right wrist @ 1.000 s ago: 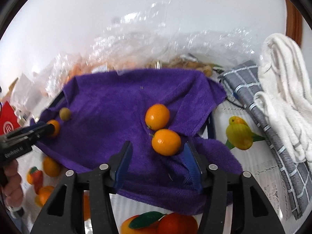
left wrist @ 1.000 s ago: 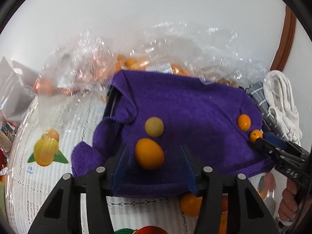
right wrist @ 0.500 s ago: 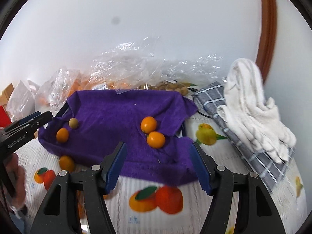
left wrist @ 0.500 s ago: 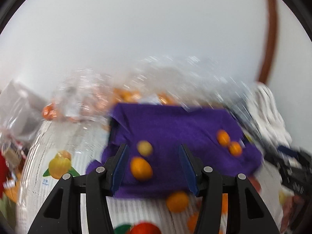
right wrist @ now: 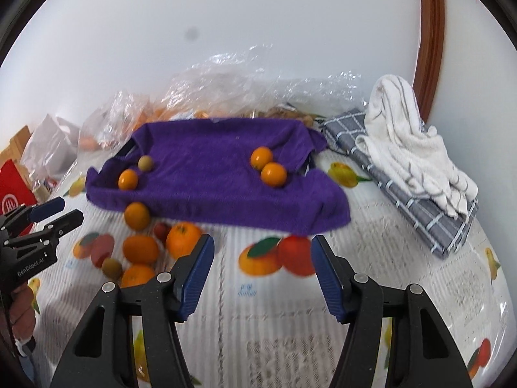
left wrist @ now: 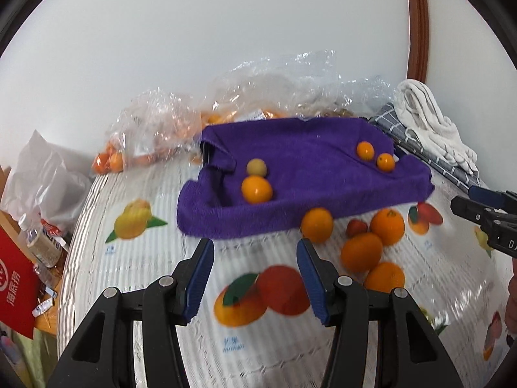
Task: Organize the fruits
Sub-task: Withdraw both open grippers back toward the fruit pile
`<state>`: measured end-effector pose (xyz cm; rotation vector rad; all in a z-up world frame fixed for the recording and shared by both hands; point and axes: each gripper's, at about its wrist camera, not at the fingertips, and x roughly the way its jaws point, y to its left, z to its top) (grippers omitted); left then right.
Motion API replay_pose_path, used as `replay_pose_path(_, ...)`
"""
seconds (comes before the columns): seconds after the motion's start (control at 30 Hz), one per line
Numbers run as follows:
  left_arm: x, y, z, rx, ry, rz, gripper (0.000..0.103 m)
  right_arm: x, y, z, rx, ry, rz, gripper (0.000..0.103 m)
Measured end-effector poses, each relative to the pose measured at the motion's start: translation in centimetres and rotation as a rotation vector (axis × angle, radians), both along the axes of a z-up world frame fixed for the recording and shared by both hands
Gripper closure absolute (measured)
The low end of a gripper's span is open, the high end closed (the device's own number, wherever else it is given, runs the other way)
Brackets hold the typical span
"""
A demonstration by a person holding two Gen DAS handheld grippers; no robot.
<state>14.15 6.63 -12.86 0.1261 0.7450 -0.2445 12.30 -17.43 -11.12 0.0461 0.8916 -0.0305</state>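
A purple towel (left wrist: 307, 168) (right wrist: 206, 174) lies draped over a dark tray at the back of the table. On it rest an orange (left wrist: 257, 189) beside a small yellowish fruit (left wrist: 257, 167) at its left, and two small oranges (left wrist: 365, 150) (right wrist: 273, 174) at its right. Several loose oranges (left wrist: 361, 252) (right wrist: 140, 249) sit in front of the towel. My left gripper (left wrist: 255, 245) (right wrist: 69, 210) hovers open over the tablecloth, short of the towel. My right gripper (right wrist: 263, 242) (left wrist: 465, 199) hangs before the towel's right part, jaws closing with nothing between them.
Clear plastic bags (left wrist: 155, 129) holding more oranges stand behind the towel. A white towel (right wrist: 413, 148) lies on a grey checked cloth (right wrist: 420, 213) at the right. A red box (left wrist: 16, 284) and a bottle (left wrist: 38, 242) sit off the table's left edge. Fruit pictures are printed on the tablecloth (right wrist: 274, 323).
Both grippers have drawn back from the purple towel and risen. The oranges that lay between their fingers now sit farther off. The loose oranges in front of the towel have come into view.
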Motion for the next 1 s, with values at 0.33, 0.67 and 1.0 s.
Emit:
replay_pose_path(0.33,-0.4,0.9,-2.5,0.031,0.100,-0.031,0.052,-1.3,0.8,-1.3,0.015,0.052,-0.048,0.051)
replay_pose_path(0.67,-0.2,1.4,-4.5,0.025,0.168,0.007,0.051,-2.3,1.0,-1.0,-0.004,0.055,-0.087,0.053)
replay_pose_path(1.0,0.1,2.4,-4.5,-0.018,0.169,0.037,0.049,-1.8,1.2,-2.2,0.017,0.083,-0.045,0.053)
